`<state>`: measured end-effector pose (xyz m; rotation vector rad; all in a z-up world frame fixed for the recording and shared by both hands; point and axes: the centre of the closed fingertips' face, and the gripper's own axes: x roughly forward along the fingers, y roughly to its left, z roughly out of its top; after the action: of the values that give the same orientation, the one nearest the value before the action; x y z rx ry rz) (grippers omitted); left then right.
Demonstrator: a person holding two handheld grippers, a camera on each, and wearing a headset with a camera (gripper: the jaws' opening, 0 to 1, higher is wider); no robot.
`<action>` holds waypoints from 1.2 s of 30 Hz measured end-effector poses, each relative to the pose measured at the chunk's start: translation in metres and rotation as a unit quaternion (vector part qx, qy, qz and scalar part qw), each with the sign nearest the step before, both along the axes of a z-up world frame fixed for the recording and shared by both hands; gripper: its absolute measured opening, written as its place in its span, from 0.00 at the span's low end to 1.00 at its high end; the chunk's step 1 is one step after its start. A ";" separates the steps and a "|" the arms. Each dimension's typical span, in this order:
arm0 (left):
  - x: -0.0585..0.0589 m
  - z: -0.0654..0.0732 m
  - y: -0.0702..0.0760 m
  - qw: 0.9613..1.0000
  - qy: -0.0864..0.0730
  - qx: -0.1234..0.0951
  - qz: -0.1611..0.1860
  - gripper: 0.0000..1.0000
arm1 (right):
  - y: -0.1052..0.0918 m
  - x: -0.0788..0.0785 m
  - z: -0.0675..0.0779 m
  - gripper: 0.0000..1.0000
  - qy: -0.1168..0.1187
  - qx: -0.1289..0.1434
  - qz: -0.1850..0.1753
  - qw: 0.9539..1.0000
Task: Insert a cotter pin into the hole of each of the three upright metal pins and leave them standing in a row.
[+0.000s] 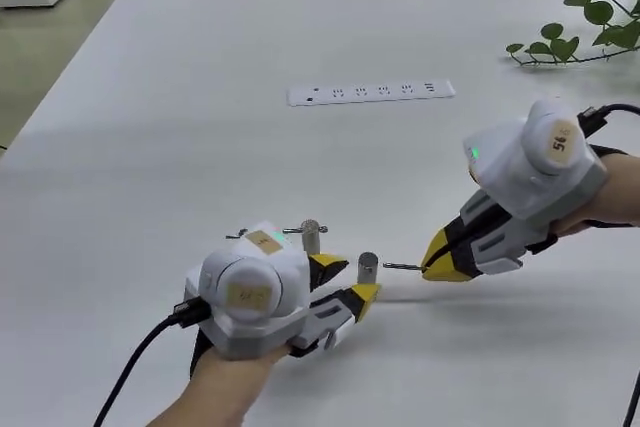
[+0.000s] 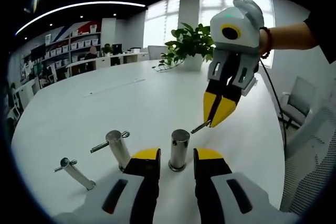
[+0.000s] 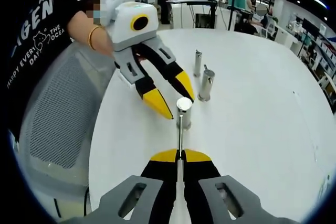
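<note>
Three upright metal pins stand on the white table (image 1: 200, 147). The nearest bare pin (image 1: 367, 267) (image 2: 179, 148) (image 3: 184, 111) has no cotter pin in it and stands between the spread jaws of my open left gripper (image 1: 347, 280) (image 2: 177, 161) (image 3: 181, 107). The middle pin (image 1: 310, 237) (image 2: 118, 149) (image 3: 206, 85) and the far pin (image 2: 77, 174) (image 3: 197, 62) each carry a cotter pin. My right gripper (image 1: 440, 262) (image 2: 218, 111) (image 3: 180, 156) is shut on a cotter pin (image 1: 400, 267) (image 2: 199, 127) (image 3: 180, 129). Its tip points at the top of the bare pin, right beside it.
A white power strip (image 1: 370, 92) lies on the table farther back. A green plant (image 1: 590, 22) (image 2: 191, 40) reaches over the far right corner. A grey mesh chair (image 3: 58, 119) stands off the table's edge.
</note>
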<state>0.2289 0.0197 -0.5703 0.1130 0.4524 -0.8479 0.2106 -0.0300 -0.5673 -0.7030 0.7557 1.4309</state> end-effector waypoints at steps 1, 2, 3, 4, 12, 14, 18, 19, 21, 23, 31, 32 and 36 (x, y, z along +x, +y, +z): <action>0.001 -0.001 -0.001 1.000 0.000 0.001 0.000 0.22 | 0.000 0.001 0.000 0.00 0.000 0.000 0.000 1.000; 0.002 -0.001 -0.001 1.000 0.001 0.002 0.001 0.22 | 0.000 0.001 0.000 0.00 0.000 0.000 0.001 1.000; 0.003 -0.002 -0.002 1.000 0.001 0.002 0.001 0.22 | 0.000 0.001 0.000 0.00 0.000 0.001 0.000 1.000; 0.004 -0.003 -0.003 1.000 0.003 0.001 0.001 0.22 | 0.000 0.002 0.000 0.00 0.000 0.002 0.000 1.000; 0.004 -0.007 -0.009 1.000 0.006 0.008 -0.007 0.18 | 0.004 0.002 0.001 0.00 0.001 0.009 0.004 1.000; 0.005 -0.009 -0.009 1.000 0.009 0.011 -0.007 0.17 | 0.006 0.002 0.001 0.00 0.001 0.010 0.006 1.000; 0.004 -0.010 -0.009 1.000 0.010 0.014 -0.006 0.16 | 0.006 0.003 0.002 0.00 -0.004 0.006 0.011 1.000; 0.005 -0.010 -0.009 1.000 0.010 0.016 -0.005 0.15 | 0.006 0.004 0.002 0.00 -0.004 0.005 0.011 1.000; 0.005 -0.012 -0.008 1.000 0.011 0.018 -0.004 0.15 | 0.006 0.004 0.002 0.00 -0.004 0.005 0.011 1.000; 0.004 -0.013 -0.009 1.000 0.014 0.017 -0.004 0.12 | 0.006 0.004 0.002 0.00 -0.004 0.005 0.011 1.000; 0.004 -0.013 -0.011 1.000 0.013 0.017 -0.007 0.11 | 0.008 0.005 0.000 0.00 -0.006 0.004 0.015 1.000; 0.005 -0.014 -0.011 1.000 0.012 0.017 -0.009 0.11 | 0.008 0.005 0.000 0.00 -0.005 0.004 0.016 1.000; 0.005 -0.014 -0.011 1.000 0.005 0.023 -0.017 0.10 | 0.011 0.006 -0.001 0.00 -0.009 0.003 0.024 1.000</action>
<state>0.2338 0.0086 -0.5840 0.1585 0.4802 -0.8730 0.2167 -0.0193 -0.5683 -0.7340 0.7242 1.4684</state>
